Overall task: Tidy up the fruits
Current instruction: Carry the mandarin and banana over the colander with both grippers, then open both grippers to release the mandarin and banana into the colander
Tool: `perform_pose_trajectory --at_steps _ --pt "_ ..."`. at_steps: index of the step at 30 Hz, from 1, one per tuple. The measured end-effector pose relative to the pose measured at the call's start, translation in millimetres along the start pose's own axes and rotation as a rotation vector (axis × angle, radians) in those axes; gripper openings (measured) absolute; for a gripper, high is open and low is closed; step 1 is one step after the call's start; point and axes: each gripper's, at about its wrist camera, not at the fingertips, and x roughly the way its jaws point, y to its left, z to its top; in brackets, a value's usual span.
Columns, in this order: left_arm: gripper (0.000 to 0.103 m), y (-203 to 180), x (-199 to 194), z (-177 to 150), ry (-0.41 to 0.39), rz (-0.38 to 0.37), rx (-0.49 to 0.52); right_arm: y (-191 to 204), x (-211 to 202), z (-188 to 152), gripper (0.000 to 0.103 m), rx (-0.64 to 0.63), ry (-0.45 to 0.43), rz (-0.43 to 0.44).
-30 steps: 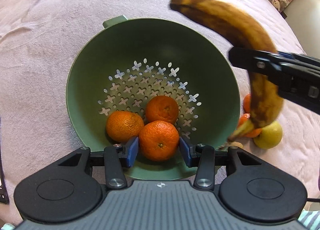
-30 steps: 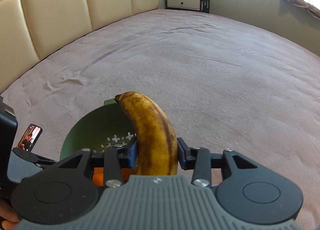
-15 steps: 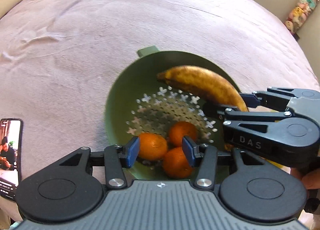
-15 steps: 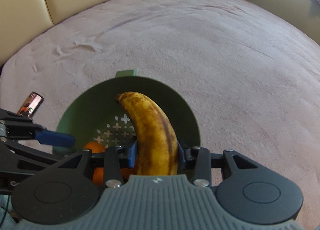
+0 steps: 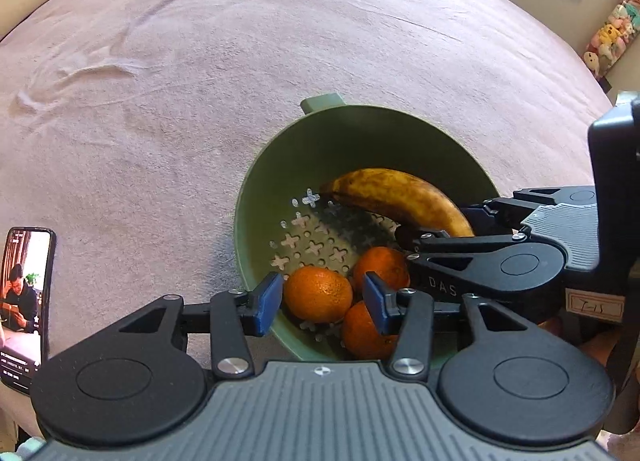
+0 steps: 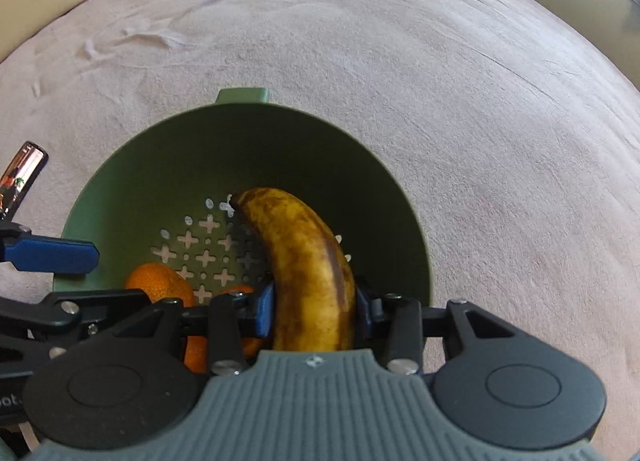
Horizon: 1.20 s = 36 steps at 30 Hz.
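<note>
A green colander bowl (image 5: 256,197) (image 6: 280,133) sits on the pink bedspread. Three oranges lie in its near side, among them one (image 5: 318,293) at the left and one (image 5: 382,265) beside it. My right gripper (image 6: 314,311) is shut on a brown-spotted banana (image 6: 304,253) (image 5: 396,193), which reaches down into the bowl with its tip close above the perforated bottom. My left gripper (image 5: 320,303) hovers over the bowl's near rim. Its jaws are closing, with no fruit pressed between the pads; the oranges lie below them.
A phone (image 5: 24,301) (image 6: 20,173) with a lit screen lies on the bedspread left of the bowl. The bedspread stretches away beyond the bowl. Plush toys (image 5: 612,33) hang on the far right wall. A hand shows at the right edge.
The right gripper has brought the banana down from above the rim into the bowl. The left gripper has drawn back and up from the oranges, so the bowl looks smaller.
</note>
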Motion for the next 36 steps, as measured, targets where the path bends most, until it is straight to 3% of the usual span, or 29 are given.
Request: perform_pose_trajectory --at_steps 8,18,28,33,36 --pt "0.057 -0.6 -5.1 -1.4 -0.002 -0.024 -0.011 7.0 -4.2 6.3 0.038 0.021 -0.017 -0.027" --pt "0.058 -12.1 -20.5 -4.0 -0.031 -0.044 0.018 6.1 -51.6 -4.8 0.039 0.055 -0.119 -0.063" --pt "0.059 -33.8 -39.3 -15.4 -0.059 -0.084 0.091 -2.6 -107.5 -50.2 0.047 0.152 -0.209 -0.134" --pt "0.06 -48.7 -47.7 -25.3 -0.071 -0.14 0.131 -5.1 -132.1 -81.3 0.048 0.234 -0.247 -0.18" --pt "0.061 -60.9 -55.0 -34.1 -0.097 -0.161 0.172 -6.2 -144.4 -100.2 0.054 0.281 -0.27 -0.215"
